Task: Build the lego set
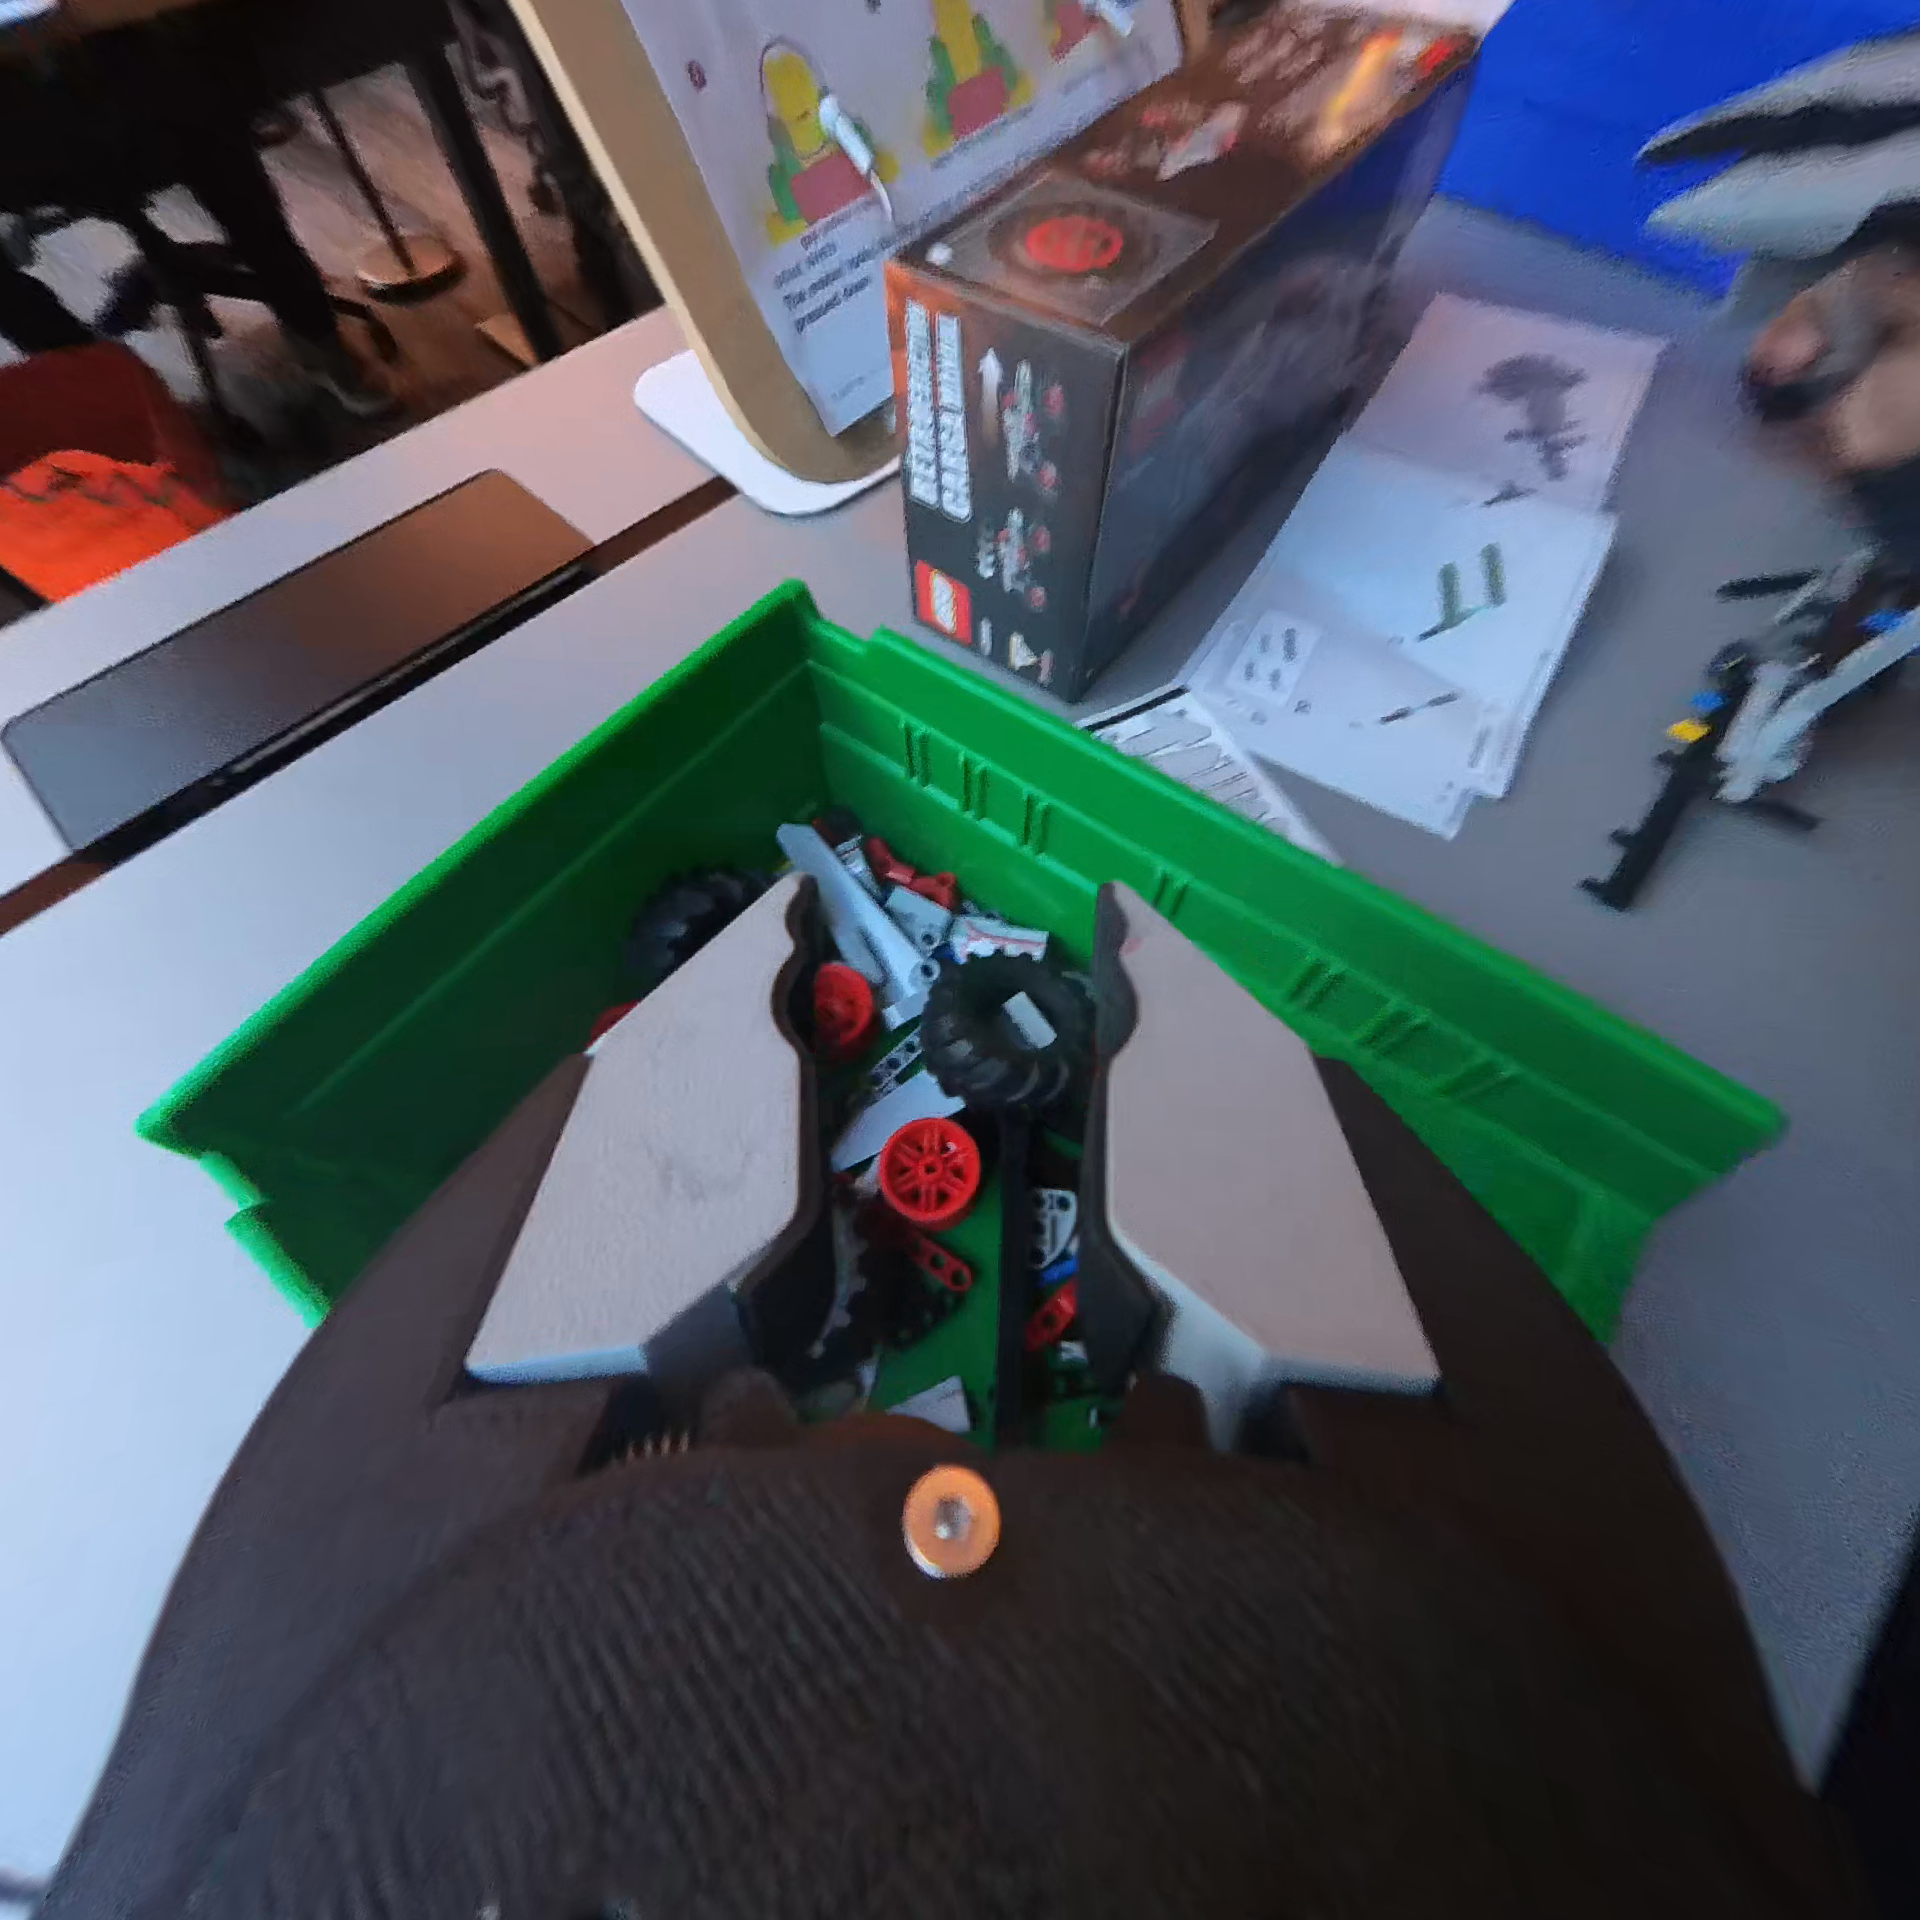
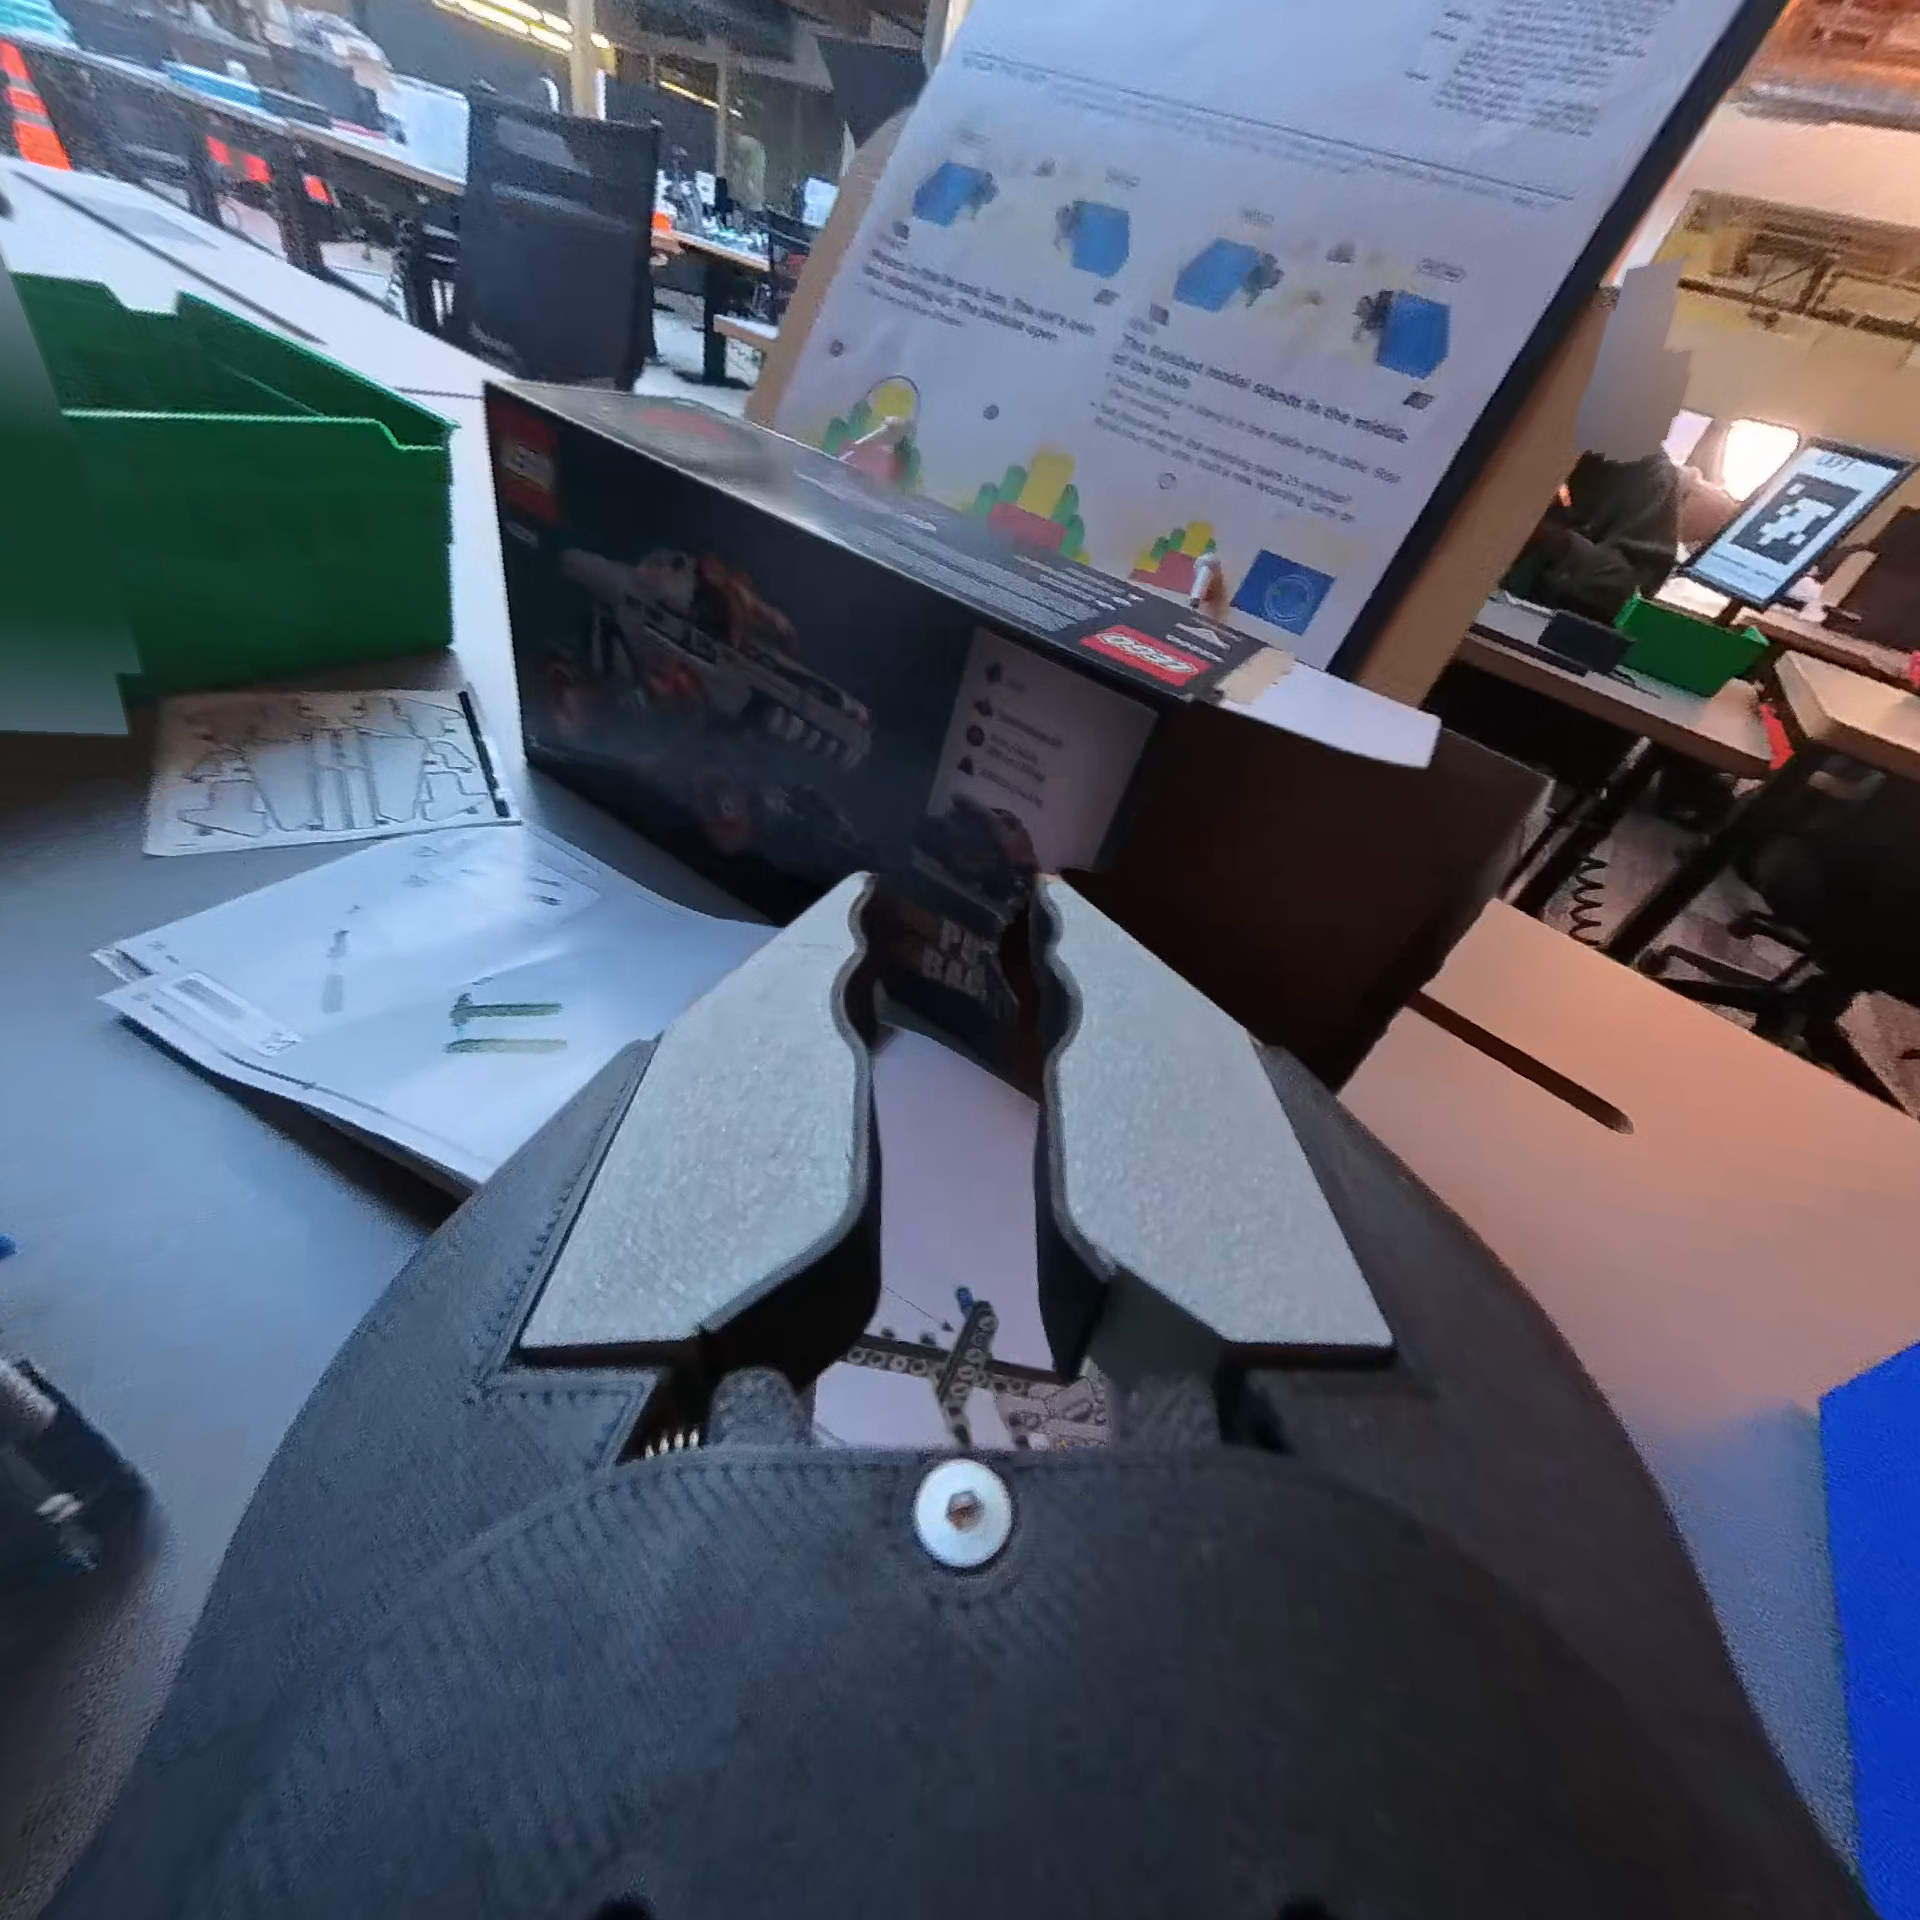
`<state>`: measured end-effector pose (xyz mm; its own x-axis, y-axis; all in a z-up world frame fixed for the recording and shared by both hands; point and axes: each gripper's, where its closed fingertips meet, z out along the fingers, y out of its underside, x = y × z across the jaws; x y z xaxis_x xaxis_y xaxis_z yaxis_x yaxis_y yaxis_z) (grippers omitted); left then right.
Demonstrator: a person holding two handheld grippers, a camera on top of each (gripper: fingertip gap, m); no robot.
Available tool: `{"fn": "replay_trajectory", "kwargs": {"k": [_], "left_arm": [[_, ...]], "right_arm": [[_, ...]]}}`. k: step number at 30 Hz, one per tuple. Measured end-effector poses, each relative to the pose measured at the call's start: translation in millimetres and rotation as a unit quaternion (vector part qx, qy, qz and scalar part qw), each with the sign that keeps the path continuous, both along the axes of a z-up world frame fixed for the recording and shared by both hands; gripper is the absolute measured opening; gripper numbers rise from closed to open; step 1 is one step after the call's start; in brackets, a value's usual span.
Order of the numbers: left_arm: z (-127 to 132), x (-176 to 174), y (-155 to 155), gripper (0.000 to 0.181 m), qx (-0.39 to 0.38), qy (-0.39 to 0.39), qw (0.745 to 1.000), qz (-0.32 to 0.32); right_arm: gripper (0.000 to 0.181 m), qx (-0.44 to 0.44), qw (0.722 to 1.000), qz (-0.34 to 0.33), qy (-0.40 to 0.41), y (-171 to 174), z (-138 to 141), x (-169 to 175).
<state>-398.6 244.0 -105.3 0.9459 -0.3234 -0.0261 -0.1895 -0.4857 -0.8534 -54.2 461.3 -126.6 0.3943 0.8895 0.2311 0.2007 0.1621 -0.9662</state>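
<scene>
**Left claw over parts bin, right claw idle at the box**

Left claw (image 1: 951,914): dark printed two-finger gripper with grey pads, fingers spread apart, nothing between them. It hung over the green plastic parts bin (image 1: 499,966), tips pointing down into it. Directly between the fingers sat the loose brick pile: a black rubber tyre (image 1: 1003,1029) near the right fingertip, touching or nearly touching it, can't tell which. A small red spoked wheel hub (image 1: 844,1006) lay just inside the left finger, a larger red spoked wheel hub (image 1: 928,1166) further back toward the palm, and a grey tapered panel piece (image 1: 852,914) sat ahead near the tips. Frame was motion-blurred.

Beyond the bin, ahead and right of the left claw: the dark cardboard set box (image 1: 1049,457), the white instruction sheets (image 1: 1434,623) beside it, and a partly built black and grey model (image 1: 1766,717) far right on the grey table (image 1: 312,727). A blurred hand (image 1: 1829,364) was above the model.

Right claw (image 2: 951,904): same type, fingers parted with a narrow gap, gripping nothing. It pointed at the near face of the set box (image 2: 727,665), tips close to it, contact not clear. Instruction sheets (image 2: 395,987) were left of the fingers, the green bin (image 2: 239,520) far left. A propped-up printed guide board (image 2: 1195,312) stood behind the box.
</scene>
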Motion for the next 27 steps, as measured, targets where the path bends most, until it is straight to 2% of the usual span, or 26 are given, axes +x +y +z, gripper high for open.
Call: {"fn": "replay_trajectory", "kwargs": {"k": [3, 6, 8, 13, 16, 17, 18, 19, 21, 22, 23, 24, 25, 27], "left_arm": [[-23, 6, -1, 0.049, -0.049, 0.024, 0.998, -0.001], [-43, 15, -7, 0.062, -0.127, 0.032, 0.991, -0.013], [-53, 14, -3, 0.058, -0.149, 0.067, 0.987, -0.001], [-92, 5, 6, 0.062, -0.247, 0.167, 0.954, 0.021], [-102, -3, 22, 0.06, -0.267, 0.195, 0.944, 0.016], [-112, -6, 16, 0.06, -0.306, 0.203, 0.93, -0.005], [-116, 5, 6, 0.036, -0.335, 0.167, 0.926, -0.059], [-119, 7, -5, 0.037, -0.368, 0.143, 0.915, -0.081], [-120, 10, -45, 0.036, -0.463, 0.099, 0.87, -0.138], [-118, 12, -63, 0.036, -0.494, 0.085, 0.848, -0.172], [-113, 15, -72, 0.031, -0.502, 0.067, 0.84, -0.196], [-105, 16, -73, 0.028, -0.497, 0.049, 0.842, -0.202], [-94, 15, -65, 0.029, -0.479, 0.03, 0.855, -0.196], [-71, 3, -35, 0.031, -0.406, 0.014, 0.899, -0.162]], "right_arm": [[0.023, 0.01, 1.0, -0.008, 0.01, -3, 5, -1], [0.022, -0.009, 1.0, -0.014, 0.013, -1, 1, -4], [0.022, -0.024, 1.0, -0.003, -0.001, -2, -9, -10], [0.021, -0.027, 0.999, 0.009, -0.02, -6, -18, -16], [0.02, -0.021, 0.999, 0.013, -0.021, -10, -15, -18], [0.02, -0.017, 1.0, 0.012, -0.023, -10, -15, -17], [0.019, -0.014, 1.0, 0.011, -0.025, -10, -15, -17], [0.018, -0.014, 1.0, 0.009, -0.024, -10, -14, -17], [0.018, -0.021, 1.0, 0.014, -0.015, -12, -11, -17], [0.018, -0.024, 0.999, 0.018, -0.012, -13, -10, -18], [0.018, -0.025, 0.999, 0.022, -0.012, -14, -10, -19], [0.018, -0.025, 0.999, 0.022, -0.016, -14, -11, -20], [0.018, -0.023, 0.999, 0.022, -0.021, -14, -13, -21], [0.018, -0.024, 0.999, 0.022, -0.027, -13, -16, -22]]}}
